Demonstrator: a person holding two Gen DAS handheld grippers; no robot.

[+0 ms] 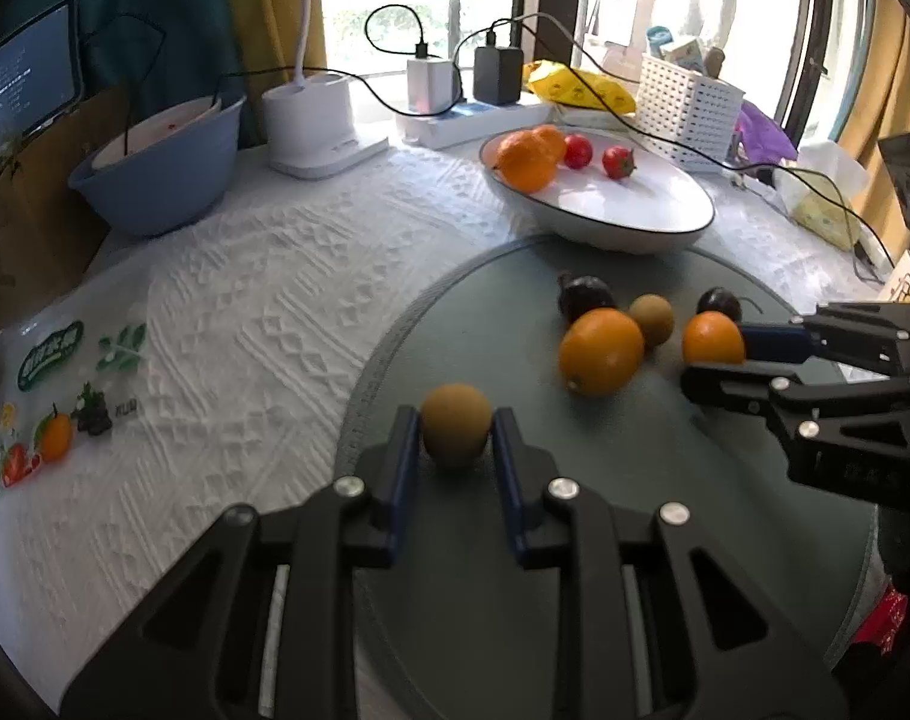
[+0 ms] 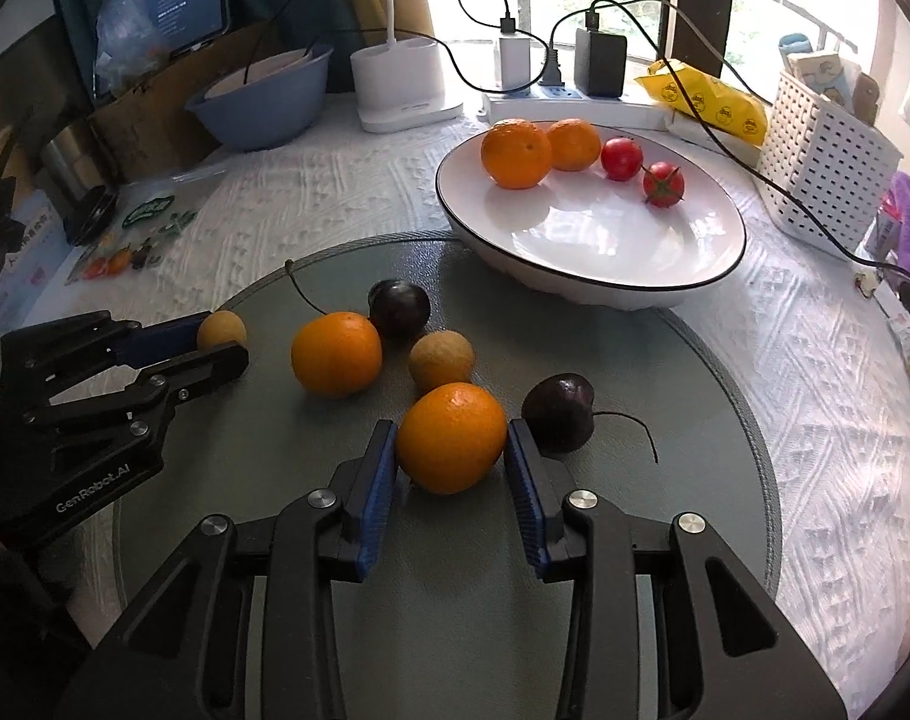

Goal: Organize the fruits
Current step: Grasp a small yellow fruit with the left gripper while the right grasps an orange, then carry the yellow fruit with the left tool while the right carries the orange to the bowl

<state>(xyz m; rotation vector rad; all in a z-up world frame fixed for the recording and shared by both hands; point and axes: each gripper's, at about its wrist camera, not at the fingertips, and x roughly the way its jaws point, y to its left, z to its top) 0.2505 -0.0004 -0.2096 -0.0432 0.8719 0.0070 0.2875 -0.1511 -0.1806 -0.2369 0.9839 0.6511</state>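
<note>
Nearest the right wrist camera, a small orange [image 2: 452, 437] sits between the blue pads of the right gripper [image 2: 449, 450]. The jaws stand narrow around it and look pressed to its sides, though the left pad's contact is hard to confirm. The fruit rests near the front of the round grey mat [image 2: 665, 540], straight ahead of the fingers, and being round it has no long axis to align with.

The left gripper [image 1: 455, 438] is likewise closed around a small tan fruit [image 1: 455, 423] toward the mat's left edge; the pads touch both its sides.

Between the two grippers lie a larger orange [image 2: 336, 354], a second tan fruit [image 2: 442, 360] and a dark cherry [image 2: 400, 307]. Another cherry [image 2: 558, 414] sits just beside the right gripper's outer finger, so a lift should probably go straight up to avoid nudging it.

The white plate [image 2: 665, 276] stands beyond the mat's far right edge, already holding two oranges [image 2: 515, 153] and two tomatoes [image 2: 663, 183]. It lies ahead and to the right, so the right hand is the nearer one.
</note>
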